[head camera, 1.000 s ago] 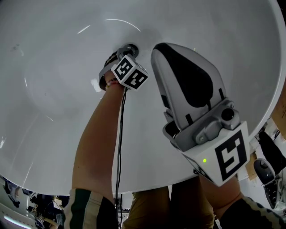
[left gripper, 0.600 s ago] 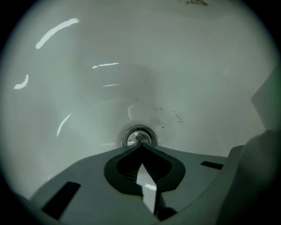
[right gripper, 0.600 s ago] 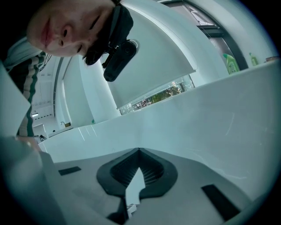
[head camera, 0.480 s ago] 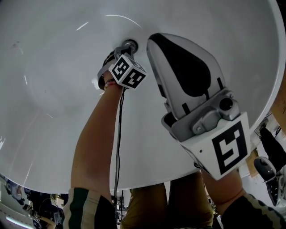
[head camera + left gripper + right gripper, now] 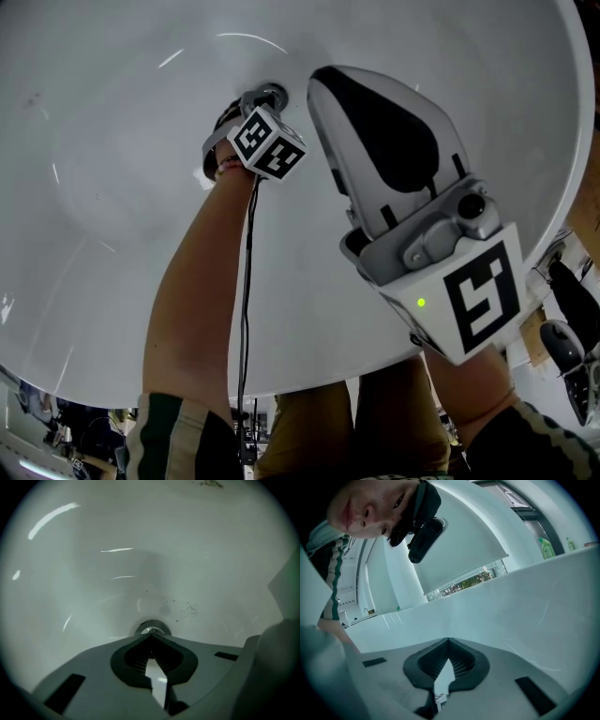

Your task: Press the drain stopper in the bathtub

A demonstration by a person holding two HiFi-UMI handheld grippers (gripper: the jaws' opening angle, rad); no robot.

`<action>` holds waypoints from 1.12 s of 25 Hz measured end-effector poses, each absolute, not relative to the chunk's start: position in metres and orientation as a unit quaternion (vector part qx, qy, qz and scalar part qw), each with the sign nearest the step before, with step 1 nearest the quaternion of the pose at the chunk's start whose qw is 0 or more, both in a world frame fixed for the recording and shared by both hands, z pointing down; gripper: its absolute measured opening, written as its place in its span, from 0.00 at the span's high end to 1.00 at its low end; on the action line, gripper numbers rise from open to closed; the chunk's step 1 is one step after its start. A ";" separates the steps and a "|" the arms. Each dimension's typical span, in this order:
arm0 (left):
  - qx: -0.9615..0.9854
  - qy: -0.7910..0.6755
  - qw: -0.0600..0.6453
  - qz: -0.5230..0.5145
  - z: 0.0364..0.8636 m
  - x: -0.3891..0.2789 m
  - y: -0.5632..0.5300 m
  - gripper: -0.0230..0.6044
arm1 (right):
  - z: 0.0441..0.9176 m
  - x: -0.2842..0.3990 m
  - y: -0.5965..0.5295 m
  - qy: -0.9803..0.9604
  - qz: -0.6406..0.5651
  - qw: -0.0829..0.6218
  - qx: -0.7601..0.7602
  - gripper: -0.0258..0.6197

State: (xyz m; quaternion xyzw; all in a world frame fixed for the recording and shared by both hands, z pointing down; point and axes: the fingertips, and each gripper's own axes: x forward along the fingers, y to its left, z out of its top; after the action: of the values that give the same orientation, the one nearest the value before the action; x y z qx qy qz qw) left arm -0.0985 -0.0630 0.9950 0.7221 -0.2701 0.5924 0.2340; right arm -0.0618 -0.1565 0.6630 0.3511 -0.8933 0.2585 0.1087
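Tongs on my left gripper point(image 5: 151, 636) are pressed together with nothing between them, pointing steeply down at the floor of the white bathtub point(image 5: 112, 141). Their tips sit right at the near rim of the round metal drain stopper point(image 5: 151, 629), which lies in the lowest hollow of the tub floor, well away from the tub's rim. I cannot tell whether they bear down on it. My right gripper point(image 5: 448, 640) hangs above the tub floor beside my left arm point(image 5: 202, 281), its jaws likewise closed and empty, aimed at the tub's side wall.
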 end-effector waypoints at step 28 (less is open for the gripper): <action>0.724 -0.283 0.293 0.556 1.001 -0.094 -0.058 0.67 | 0.670 -0.068 -0.147 -0.894 0.294 0.115 0.319 0.94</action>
State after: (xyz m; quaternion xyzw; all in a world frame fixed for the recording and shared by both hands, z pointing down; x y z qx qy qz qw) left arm -0.0937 -0.0578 1.0012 0.7244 -0.2831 0.5559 0.2933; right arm -0.0676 -0.1470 0.6700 0.3187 -0.8938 0.2939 0.1148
